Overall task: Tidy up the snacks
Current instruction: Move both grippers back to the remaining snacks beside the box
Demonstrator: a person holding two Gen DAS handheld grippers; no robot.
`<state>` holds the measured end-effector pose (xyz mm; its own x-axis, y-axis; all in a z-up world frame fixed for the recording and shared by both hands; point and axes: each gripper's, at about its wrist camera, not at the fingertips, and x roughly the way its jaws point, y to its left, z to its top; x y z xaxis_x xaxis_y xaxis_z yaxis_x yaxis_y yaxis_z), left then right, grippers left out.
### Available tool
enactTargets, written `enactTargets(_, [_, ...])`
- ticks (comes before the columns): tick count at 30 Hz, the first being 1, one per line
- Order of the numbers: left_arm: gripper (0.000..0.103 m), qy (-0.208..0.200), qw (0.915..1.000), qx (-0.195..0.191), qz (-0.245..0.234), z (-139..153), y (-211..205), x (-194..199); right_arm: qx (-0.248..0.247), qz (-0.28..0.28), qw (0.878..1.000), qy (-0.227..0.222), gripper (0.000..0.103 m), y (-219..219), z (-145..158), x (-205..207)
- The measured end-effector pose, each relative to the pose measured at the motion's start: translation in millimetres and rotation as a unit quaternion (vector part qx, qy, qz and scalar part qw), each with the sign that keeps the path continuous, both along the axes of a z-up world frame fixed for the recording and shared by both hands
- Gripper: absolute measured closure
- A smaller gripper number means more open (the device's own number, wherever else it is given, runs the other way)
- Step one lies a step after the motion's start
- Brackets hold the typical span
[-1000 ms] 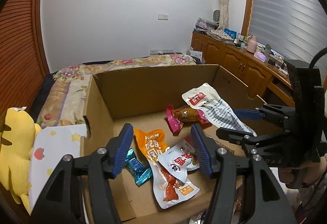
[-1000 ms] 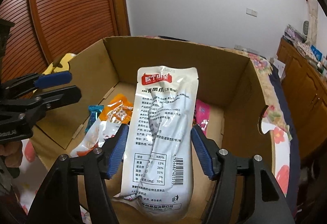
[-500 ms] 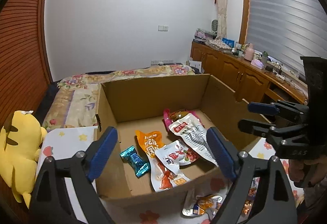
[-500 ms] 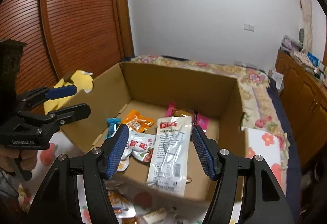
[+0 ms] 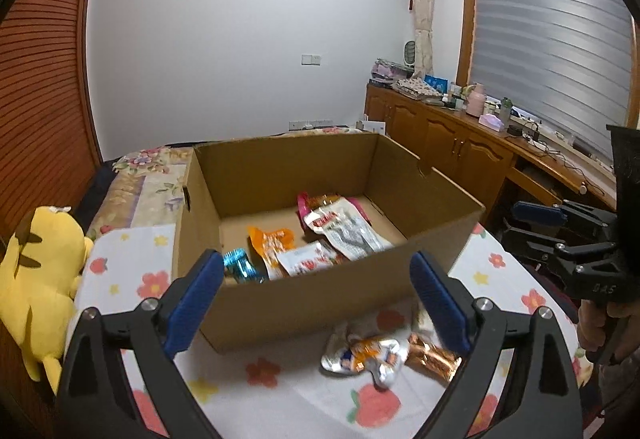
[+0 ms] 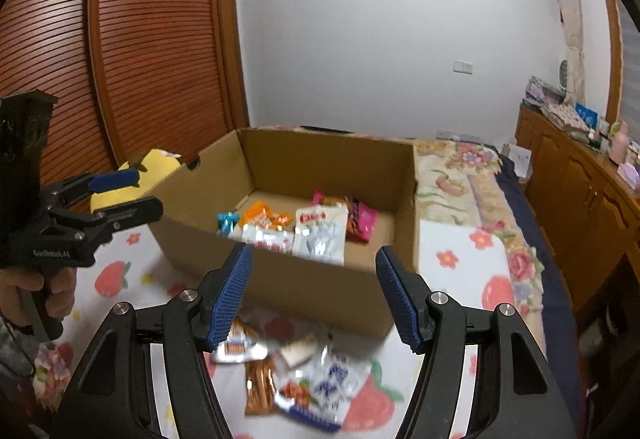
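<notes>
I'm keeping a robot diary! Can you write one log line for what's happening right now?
left claw: opening, empty | right claw: open, empty | cardboard box: snacks inside | loose snack packets: on cloth before box

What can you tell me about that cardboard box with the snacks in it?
The cardboard box is plain brown corrugated card, open-topped, with a cut-out handhold in each end wall. It sits upright on a flower-and-strawberry printed cloth. Several snack packets lie flat on its floor, in orange, white, pink and teal wrappers. More packets lie outside, before its near wall. Neither gripper touches it.

yellow plush toy (image 5: 38,275), floral bedsheet (image 6: 460,175), wooden cabinets (image 5: 448,143)
</notes>
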<state>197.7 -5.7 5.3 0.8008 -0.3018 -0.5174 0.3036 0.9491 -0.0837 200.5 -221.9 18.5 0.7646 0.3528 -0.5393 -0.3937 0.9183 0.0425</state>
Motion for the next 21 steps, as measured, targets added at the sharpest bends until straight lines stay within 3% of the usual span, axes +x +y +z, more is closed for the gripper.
enactTargets(9, [0.008, 0.027, 0.9992, 0.025, -0.016, -38, -15, -17, 0.0, -0.029, 0.998, 0.052, 0.037, -21, -48, -7])
enactTargets(21, [0.008, 0.082, 0.9964, 0.02, -0.011, -81, -25, -7, -0.019, -0.047, 0.993, 0.11, 0.037, -15, -99, 14])
